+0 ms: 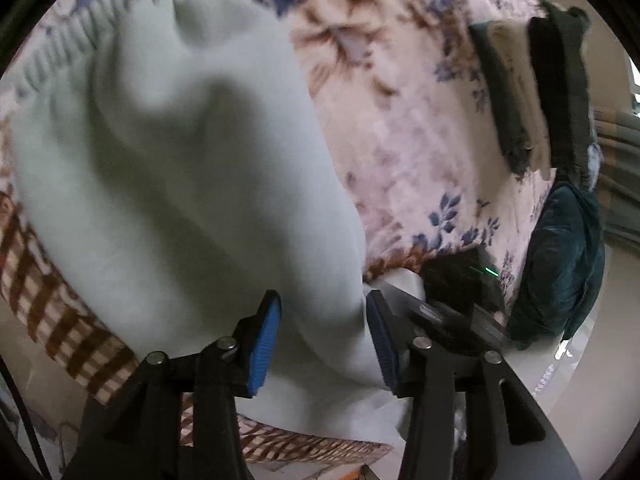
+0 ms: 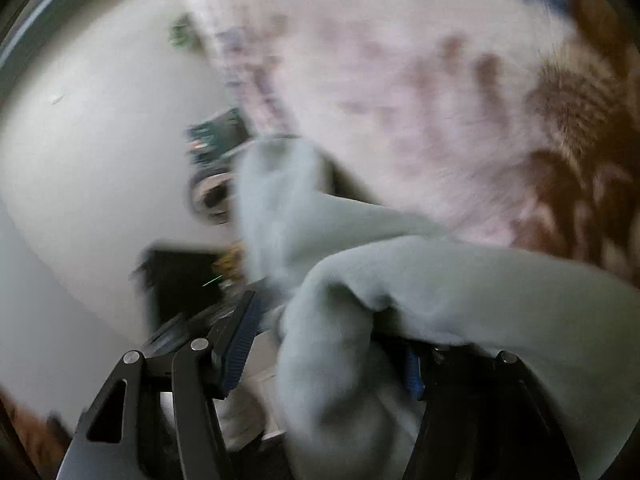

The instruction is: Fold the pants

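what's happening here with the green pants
A person with a gripper in each hand is folding pale green pants on a bed with a floral blanket. The left gripper has its blue pads on either side of the cloth near one end, with a gap between them, so a firm grip is not clear. The right gripper has a bunch of the same cloth between its fingers; that view is blurred. Folded dark clothes lie at the far edge.
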A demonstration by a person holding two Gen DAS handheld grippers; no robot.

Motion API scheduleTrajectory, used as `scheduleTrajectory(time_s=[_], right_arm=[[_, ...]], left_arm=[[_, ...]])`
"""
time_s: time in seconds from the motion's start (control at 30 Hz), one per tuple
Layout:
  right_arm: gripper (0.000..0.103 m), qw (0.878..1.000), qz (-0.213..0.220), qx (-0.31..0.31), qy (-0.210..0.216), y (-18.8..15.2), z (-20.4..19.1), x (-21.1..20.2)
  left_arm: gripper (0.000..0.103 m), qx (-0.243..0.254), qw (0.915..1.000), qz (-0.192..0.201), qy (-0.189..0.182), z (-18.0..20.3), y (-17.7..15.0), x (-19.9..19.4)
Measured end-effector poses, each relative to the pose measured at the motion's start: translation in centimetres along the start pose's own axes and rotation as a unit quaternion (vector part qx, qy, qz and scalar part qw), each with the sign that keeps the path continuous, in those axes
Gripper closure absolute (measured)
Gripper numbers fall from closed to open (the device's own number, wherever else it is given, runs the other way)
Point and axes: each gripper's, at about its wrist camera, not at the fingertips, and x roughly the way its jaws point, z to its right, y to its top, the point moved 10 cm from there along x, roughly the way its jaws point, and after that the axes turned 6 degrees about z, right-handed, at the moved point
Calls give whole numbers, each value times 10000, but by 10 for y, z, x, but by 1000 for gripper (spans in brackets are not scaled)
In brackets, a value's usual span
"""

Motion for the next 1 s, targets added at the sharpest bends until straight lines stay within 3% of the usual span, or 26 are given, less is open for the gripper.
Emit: scheduleTrajectory(time_s=[0.07, 0.13, 0.2, 0.23, 0.3, 0.33, 0.43, 0.57, 0.6, 0.63, 0.7, 0.77, 0.8, 0.87, 1.0], right_arm=[[46, 9997, 118, 196, -92, 14, 11, 10], [71, 9994, 236, 173, -172, 18, 11, 6], [77, 9975, 669, 88, -224, 24, 2, -16], [81, 9952, 964, 21, -172, 30, -6, -34], [82, 9854, 1696, -3, -116, 45, -19, -80], [82, 9828, 1842, 11, -126, 50, -20, -93], [82, 9787, 1990, 207, -462, 59, -6, -114], [81, 9771, 2010, 681, -171, 58, 4, -132], [75, 9790, 1914, 685, -124, 54, 7, -135], [57, 9857, 1529, 698, -72, 48, 7, -122], [47, 9922, 1040, 620, -286, 37, 12, -106], [65, 9894, 963, 457, -981, 40, 20, -103], [85, 9858, 1168, 526, -1085, 48, 21, -117], [88, 9768, 1655, 580, -1226, 64, 21, -153], [92, 9440, 2762, 432, -1753, 86, 14, -254]], left_arm=[[60, 161, 9993, 317, 95, 1, 6, -9], [60, 519, 9955, 651, 448, -9, 18, -10], [60, 773, 9902, 770, 874, -24, 29, 3], [60, 796, 9891, 627, 1070, -39, 32, 15], [61, 505, 9910, 278, 1212, -60, 33, 38], [61, 311, 9937, 192, 1059, -66, 34, 45], [60, 370, 9936, 159, 1060, -67, 40, 48], [60, 415, 9936, 105, 1049, -67, 42, 47], [60, 450, 9931, 91, 1080, -67, 43, 48], [60, 470, 9928, 87, 1095, -66, 44, 49], [60, 497, 9926, 76, 1106, -66, 44, 51], [60, 515, 9924, 78, 1119, -65, 45, 54], [60, 540, 9923, 75, 1115, -65, 45, 55], [60, 572, 9921, 79, 1118, -63, 44, 57], [60, 549, 9926, 72, 1079, -63, 44, 52]])
